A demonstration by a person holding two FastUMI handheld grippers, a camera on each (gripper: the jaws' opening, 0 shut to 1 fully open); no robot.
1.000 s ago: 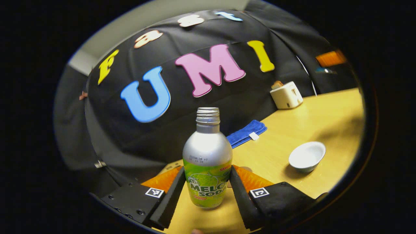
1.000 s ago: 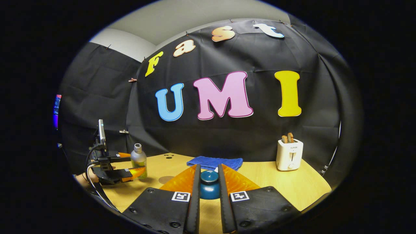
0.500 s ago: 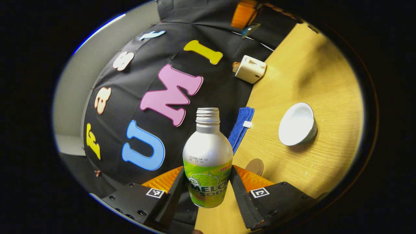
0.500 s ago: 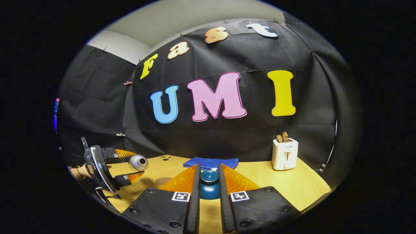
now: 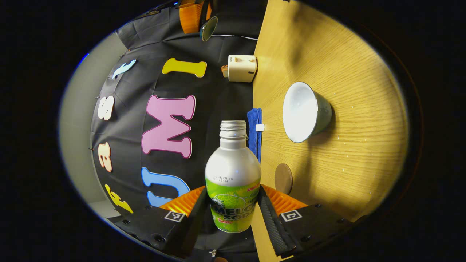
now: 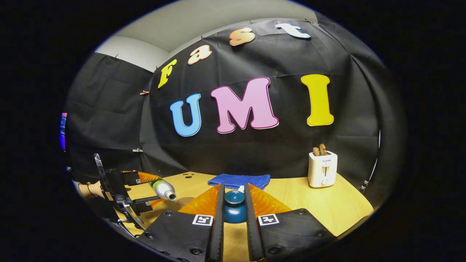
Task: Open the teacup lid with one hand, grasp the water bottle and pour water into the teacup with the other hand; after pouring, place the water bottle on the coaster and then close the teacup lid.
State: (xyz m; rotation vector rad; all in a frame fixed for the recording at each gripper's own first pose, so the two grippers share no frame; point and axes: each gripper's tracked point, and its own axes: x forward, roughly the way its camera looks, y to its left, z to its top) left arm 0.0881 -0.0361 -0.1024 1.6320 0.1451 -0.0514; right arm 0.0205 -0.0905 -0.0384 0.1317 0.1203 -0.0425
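The counter [image 5: 327, 153] carries the open cup [image 5: 304, 111], well apart from the coaster [image 5: 283, 178]. The bottle [image 5: 233, 178] lies tipped sideways in the air, its base hidden between the left fingers [image 5: 271, 222], which press on both its sides. The right fingers [image 6: 219, 214] stand narrowly open, clamping the lid [image 6: 234, 207]; its lower edge is hidden.

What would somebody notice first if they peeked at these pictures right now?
Probably the silver and green bottle, clamped in the left gripper and tipped over sideways toward the open white teacup on the wooden table. Next comes the dark blue lid, pinched in the right gripper low in the right gripper view, with a white toaster standing at the back right of the table.
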